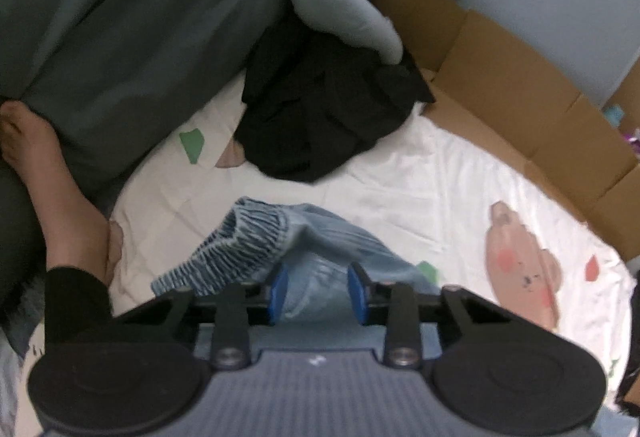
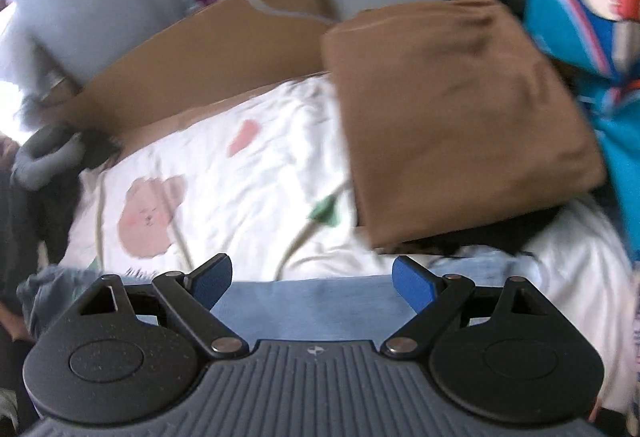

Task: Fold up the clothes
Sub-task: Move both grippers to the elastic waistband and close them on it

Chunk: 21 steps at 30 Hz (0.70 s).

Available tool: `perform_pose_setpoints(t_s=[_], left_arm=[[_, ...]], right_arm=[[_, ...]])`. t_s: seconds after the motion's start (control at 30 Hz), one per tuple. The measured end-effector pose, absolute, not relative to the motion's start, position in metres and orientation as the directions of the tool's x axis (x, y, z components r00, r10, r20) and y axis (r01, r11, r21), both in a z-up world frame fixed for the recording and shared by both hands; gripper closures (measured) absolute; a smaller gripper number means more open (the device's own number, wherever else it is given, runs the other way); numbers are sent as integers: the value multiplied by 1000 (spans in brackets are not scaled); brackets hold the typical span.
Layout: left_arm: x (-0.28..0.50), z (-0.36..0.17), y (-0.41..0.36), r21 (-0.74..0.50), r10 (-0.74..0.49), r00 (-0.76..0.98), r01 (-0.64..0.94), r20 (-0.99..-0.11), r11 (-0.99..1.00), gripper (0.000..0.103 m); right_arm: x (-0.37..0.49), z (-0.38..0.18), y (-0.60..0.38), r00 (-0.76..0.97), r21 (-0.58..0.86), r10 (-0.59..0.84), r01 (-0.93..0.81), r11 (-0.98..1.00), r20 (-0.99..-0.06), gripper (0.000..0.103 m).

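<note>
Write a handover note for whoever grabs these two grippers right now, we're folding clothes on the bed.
Left gripper: partly open, light blue denim garment bunched between its fingers, elastic waistband up; whether it truly grips, I cannot tell.
Right gripper: wide open, holding nothing, hovering over a flat blue stretch of the denim.
Folded brown garment lies on the bed sheet at the far right.
Black clothes pile sits unfolded at the far side of the sheet, beside the cardboard box.
Left: fold the denim, then the black pile.

A white cartoon-print bedsheet carries blue denim pants, a black clothes heap and a folded brown garment.
</note>
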<state>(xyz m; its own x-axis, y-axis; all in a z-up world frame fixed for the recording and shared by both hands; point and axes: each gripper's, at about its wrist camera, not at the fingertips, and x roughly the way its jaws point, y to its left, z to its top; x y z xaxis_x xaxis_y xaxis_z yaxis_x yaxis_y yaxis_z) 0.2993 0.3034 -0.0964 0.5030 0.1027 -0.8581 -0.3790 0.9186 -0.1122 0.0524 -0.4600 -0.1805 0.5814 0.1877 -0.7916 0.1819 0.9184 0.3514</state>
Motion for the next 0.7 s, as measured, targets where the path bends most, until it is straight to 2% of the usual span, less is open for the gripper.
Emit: perform_pose_setpoints(t_s=[0.23, 0.33, 0.7], left_arm=[[306, -124, 317, -108, 107, 480, -399, -871, 911, 70], [305, -132, 321, -113, 100, 460, -412, -882, 904, 70], [328, -166, 347, -107, 107, 415, -459, -903, 882, 70]], right_arm=[[77, -192, -395, 590, 403, 309, 30, 915, -746, 12], [93, -196, -369, 583, 405, 342, -24, 914, -737, 17], [155, -237, -263, 515, 449, 491, -215, 867, -702, 23]])
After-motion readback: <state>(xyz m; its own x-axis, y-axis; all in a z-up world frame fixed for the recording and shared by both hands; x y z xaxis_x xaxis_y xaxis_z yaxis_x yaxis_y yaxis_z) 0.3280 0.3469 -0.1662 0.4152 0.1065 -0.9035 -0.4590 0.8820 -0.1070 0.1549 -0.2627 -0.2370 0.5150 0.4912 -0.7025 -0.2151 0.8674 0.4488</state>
